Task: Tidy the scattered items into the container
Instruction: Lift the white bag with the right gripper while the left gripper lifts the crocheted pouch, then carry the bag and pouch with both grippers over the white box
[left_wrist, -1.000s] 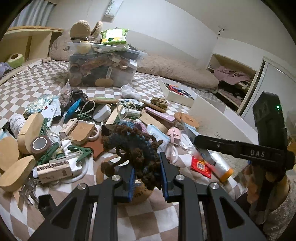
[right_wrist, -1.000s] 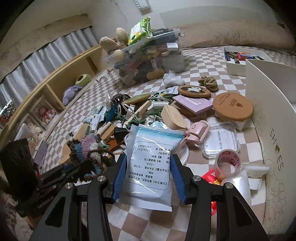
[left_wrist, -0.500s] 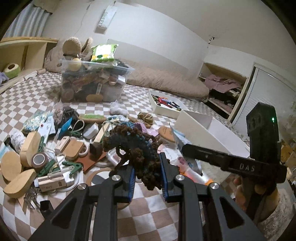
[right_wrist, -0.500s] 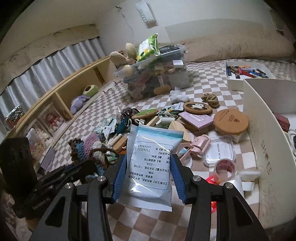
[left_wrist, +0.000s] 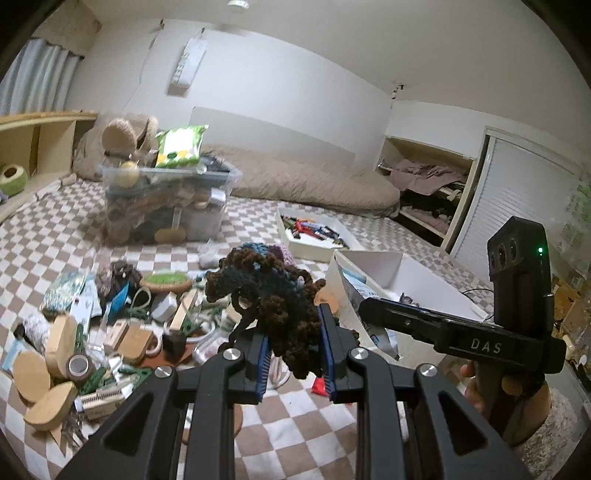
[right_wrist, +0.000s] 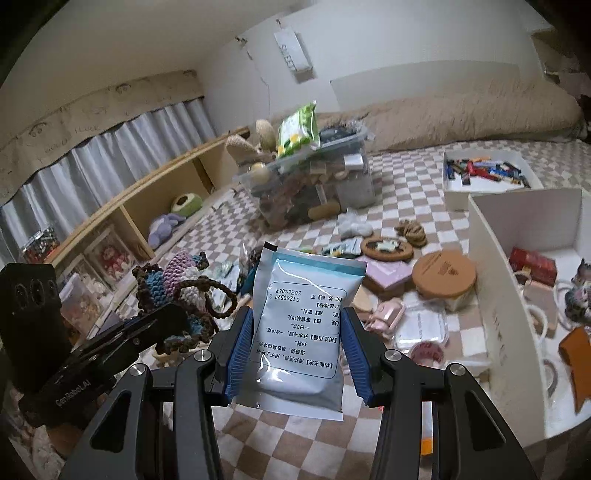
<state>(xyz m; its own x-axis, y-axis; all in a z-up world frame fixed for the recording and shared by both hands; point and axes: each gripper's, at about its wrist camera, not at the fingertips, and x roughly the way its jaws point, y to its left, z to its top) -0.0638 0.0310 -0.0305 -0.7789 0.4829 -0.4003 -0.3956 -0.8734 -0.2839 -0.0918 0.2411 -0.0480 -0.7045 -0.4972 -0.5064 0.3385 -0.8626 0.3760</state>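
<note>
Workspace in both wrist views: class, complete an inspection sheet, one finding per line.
Surface: checkered mat, mostly covered.
Job's things: crocheted toy and printed pouch, both lifted; white box partly filled.
Clutter: tape roll, cork lid, wooden pieces, clips.
Grippers: left gripper clamps the toy; right gripper clamps the pouch.
Cables: thin lead behind the box.
Surroundings: full clear bin, shelf, bedding.

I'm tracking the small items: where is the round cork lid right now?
In the right wrist view the round cork lid sits right of centre on the checked cover, against the outside wall of the white box, beside the lilac card.
</note>
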